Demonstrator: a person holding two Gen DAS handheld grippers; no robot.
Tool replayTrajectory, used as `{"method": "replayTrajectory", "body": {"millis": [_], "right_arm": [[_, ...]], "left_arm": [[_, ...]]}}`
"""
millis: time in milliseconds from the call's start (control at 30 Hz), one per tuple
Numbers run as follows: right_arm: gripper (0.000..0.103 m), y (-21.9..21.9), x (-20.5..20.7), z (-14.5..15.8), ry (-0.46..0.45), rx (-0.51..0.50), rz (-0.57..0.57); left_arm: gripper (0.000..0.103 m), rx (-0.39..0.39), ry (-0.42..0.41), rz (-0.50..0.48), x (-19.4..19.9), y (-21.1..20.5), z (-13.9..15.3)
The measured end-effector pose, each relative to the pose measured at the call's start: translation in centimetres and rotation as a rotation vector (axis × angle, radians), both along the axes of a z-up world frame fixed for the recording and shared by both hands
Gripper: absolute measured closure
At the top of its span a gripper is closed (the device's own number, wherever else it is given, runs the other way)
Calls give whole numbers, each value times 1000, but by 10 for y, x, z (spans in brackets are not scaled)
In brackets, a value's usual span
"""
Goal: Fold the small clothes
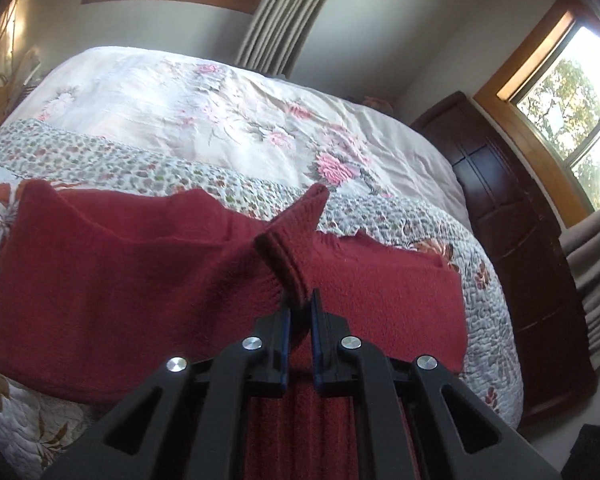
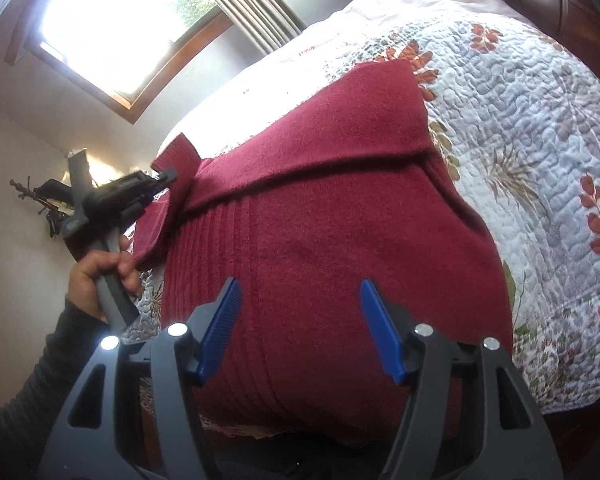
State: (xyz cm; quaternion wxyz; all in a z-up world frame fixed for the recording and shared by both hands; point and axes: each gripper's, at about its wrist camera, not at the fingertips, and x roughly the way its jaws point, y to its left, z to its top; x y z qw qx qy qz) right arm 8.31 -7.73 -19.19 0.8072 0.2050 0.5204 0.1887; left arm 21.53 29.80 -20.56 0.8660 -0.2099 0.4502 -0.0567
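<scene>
A dark red knitted sweater (image 2: 332,232) lies on the quilted bedspread (image 2: 540,128), one sleeve folded across its upper body. In the left wrist view my left gripper (image 1: 300,304) is shut on the ribbed cuff (image 1: 288,248) of the other sleeve, lifted over the red sweater (image 1: 120,272). The right wrist view shows that left gripper (image 2: 168,178) at the sweater's left side, held by a hand (image 2: 100,276). My right gripper (image 2: 300,292) hovers open over the sweater's lower ribbed part, its blue pads (image 2: 222,328) wide apart with nothing between them.
The bed carries a floral cover (image 1: 220,112) beyond the quilt (image 1: 440,240). A dark wooden headboard (image 1: 512,216) stands on the right, with windows (image 1: 568,120) and curtains (image 1: 276,16) behind. A dark sleeve (image 2: 28,392) enters at lower left of the right wrist view.
</scene>
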Motion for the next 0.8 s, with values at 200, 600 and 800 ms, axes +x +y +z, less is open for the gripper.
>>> {"method": "replayTrajectory", "body": {"millis": [200,600,800], "right_arm": [[26,14,50,8,29,102,58],[48,100,193,-65,411,535,129],[48,134,223,-92,513,540,129]], "left_arm": [[80,-18,40,-50,-1,-18,-18],[18,-169,94,88,-122,21,-1],[14,-256,200,266,-206,54,-22]]}}
